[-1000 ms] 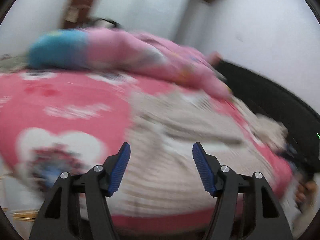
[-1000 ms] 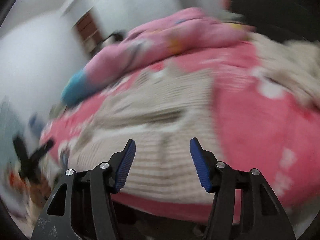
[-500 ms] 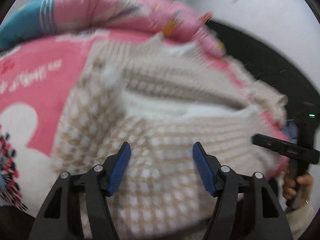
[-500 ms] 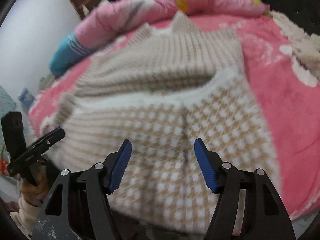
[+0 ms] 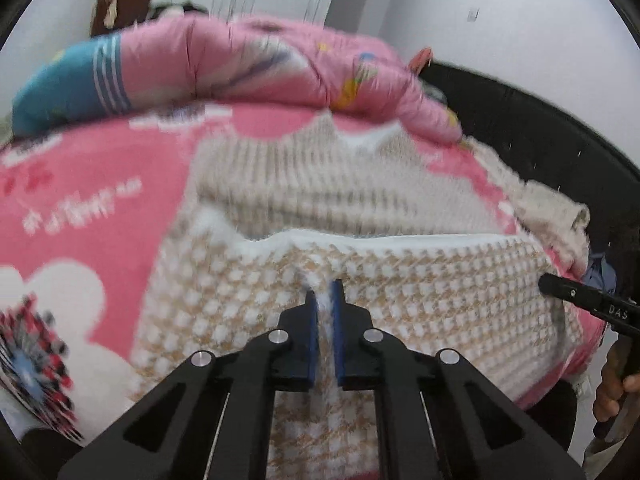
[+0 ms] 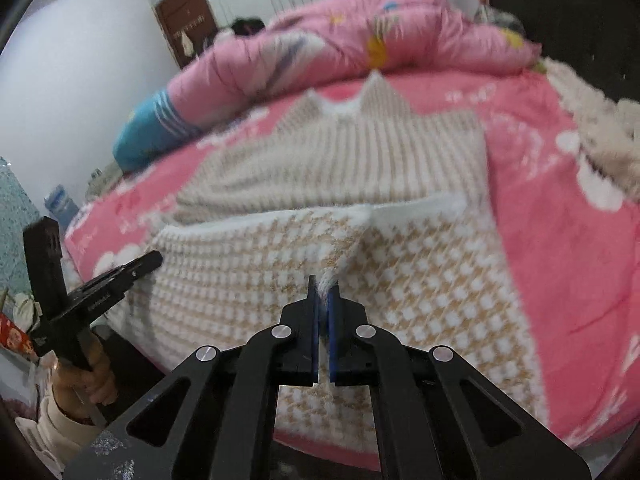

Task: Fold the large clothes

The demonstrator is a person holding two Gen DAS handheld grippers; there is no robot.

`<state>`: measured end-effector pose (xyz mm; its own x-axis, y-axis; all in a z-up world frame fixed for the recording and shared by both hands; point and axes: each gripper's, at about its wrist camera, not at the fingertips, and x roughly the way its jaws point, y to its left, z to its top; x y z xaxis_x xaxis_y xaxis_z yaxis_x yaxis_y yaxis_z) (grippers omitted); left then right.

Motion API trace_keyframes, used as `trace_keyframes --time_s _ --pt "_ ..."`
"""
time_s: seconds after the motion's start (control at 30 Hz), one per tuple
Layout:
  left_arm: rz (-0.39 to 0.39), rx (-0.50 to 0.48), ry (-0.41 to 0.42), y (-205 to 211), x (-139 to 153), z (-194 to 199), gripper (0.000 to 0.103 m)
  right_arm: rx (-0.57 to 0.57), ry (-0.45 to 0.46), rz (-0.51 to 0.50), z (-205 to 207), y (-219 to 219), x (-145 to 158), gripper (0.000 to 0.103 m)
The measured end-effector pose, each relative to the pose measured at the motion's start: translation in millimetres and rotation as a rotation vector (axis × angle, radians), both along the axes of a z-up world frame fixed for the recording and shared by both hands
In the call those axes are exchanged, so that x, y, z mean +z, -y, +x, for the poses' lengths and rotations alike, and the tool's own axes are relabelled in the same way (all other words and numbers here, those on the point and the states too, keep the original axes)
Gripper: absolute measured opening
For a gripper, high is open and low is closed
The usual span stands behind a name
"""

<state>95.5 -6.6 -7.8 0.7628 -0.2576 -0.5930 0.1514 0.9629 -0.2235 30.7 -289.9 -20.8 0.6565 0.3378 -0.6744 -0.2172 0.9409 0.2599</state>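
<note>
**A:** Where is the garment?

**B:** The beige-and-white knitted sweater (image 5: 360,216) lies flat on the pink patterned bed cover (image 5: 92,208), filling the centre of both wrist views. Its ribbed part runs toward the top of the frame and its houndstooth-checked part lies at the bottom, nearest the cameras. A pink quilted duvet (image 5: 248,68) is heaped behind it.

**A:** And the fingers?

**B:** Both pairs are closed on cloth. The left gripper (image 5: 325,292) pinches a small white tuft of the checked knit between its blue pads, low in the middle of its frame. The right gripper (image 6: 323,290) does the same in its own view. Each gripper shows at the edge of the other's picture, so they seem to hold the near part at two spots set apart.

**A:** How should the fold go?

**B:** I would judge the lift should be even, both hands rising together so the near edge stays straight. Carry it toward the ribbed part at the top of the frame, and keep the cloth taut between the two pinches. The bites look shallow, so a sharp tug could slip the fluffy knit out.
</note>
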Motion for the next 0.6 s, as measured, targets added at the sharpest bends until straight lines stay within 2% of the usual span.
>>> trace_keyframes --time_s 0.1,0.2,0.23,0.27,0.3,0.4,0.43,0.5,0.6 --pt "0.05 0.001 0.06 8 10 6 0.007 -0.023 0.034 -0.037 8 -6 4 0.001" --pt "0.067 0.001 -0.038 8 -25 35 0.008 -0.039 -0.013 -0.069 33 -9 -29 0.002" --pt "0.068 0.0 -0.109 6 -44 46 0.012 -0.036 -0.066 -0.067 45 -7 -49 0.002" --pt "0.035 -0.012 -0.165 2 -60 53 0.013 -0.024 -0.139 -0.056 57 -2 -71 0.003" --pt "-0.005 -0.011 -0.156 -3 -63 52 0.013 -0.026 -0.162 -0.041 60 1 -81 0.003" --pt "-0.072 -0.038 -0.133 -15 -51 41 0.02 -0.025 -0.133 -0.011 52 10 -72 0.006" --pt "-0.083 -0.041 -0.121 -20 -46 38 0.026 -0.029 -0.128 -0.009 47 14 -67 0.015" --pt "-0.107 -0.037 -0.072 -37 -36 30 0.032 -0.043 -0.099 -0.015 39 24 -56 0.021" --pt "-0.048 0.035 -0.105 -54 -40 42 0.032 -0.086 -0.069 -0.035 36 38 -47 0.024"
